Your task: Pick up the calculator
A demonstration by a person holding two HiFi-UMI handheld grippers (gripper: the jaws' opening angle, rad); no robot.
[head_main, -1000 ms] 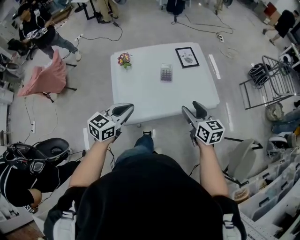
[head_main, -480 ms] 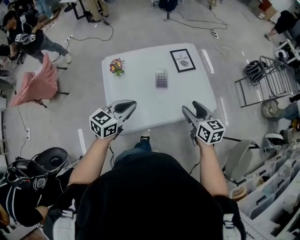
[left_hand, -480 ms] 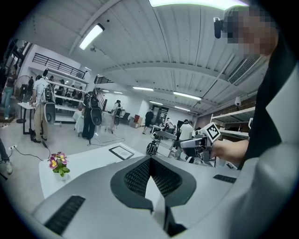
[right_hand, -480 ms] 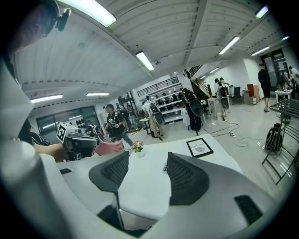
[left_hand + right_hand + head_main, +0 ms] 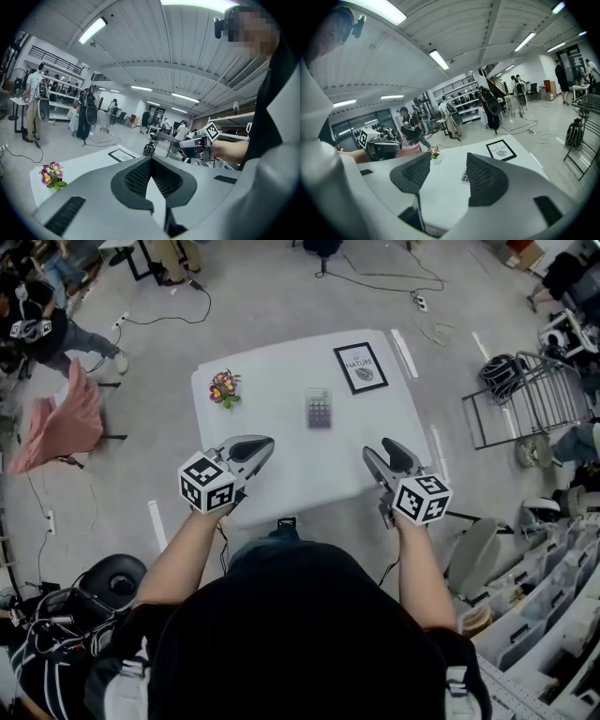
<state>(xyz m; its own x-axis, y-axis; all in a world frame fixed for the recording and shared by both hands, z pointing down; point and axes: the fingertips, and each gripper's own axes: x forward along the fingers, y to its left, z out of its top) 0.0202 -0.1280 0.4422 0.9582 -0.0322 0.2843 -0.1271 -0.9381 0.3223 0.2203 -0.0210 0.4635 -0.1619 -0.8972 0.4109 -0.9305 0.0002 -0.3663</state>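
The small grey flat calculator [image 5: 319, 409] lies on the white square table [image 5: 281, 474], near the black-framed print [image 5: 361, 367]. It is probably light, rigid, smooth plastic, so pinch it across its long edges. The left gripper [image 5: 261, 445] has its fingers pressed together; the right gripper [image 5: 382, 451] has them spread and empty.

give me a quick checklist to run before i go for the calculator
1. Calculator in view, lying flat on the table, nothing on it: ok.
2. Right gripper open and empty: ok, its jaws stand apart.
3. Left gripper open: not ok, its jaws are together on nothing.
4. Clear path: ok, bare tabletop lies between both grippers and the calculator.
5. Neighbours clear of it: ok, the flowers and the framed picture stand apart from it.
6. A gripper at the calculator: not ok, both hover at the table's near edge.
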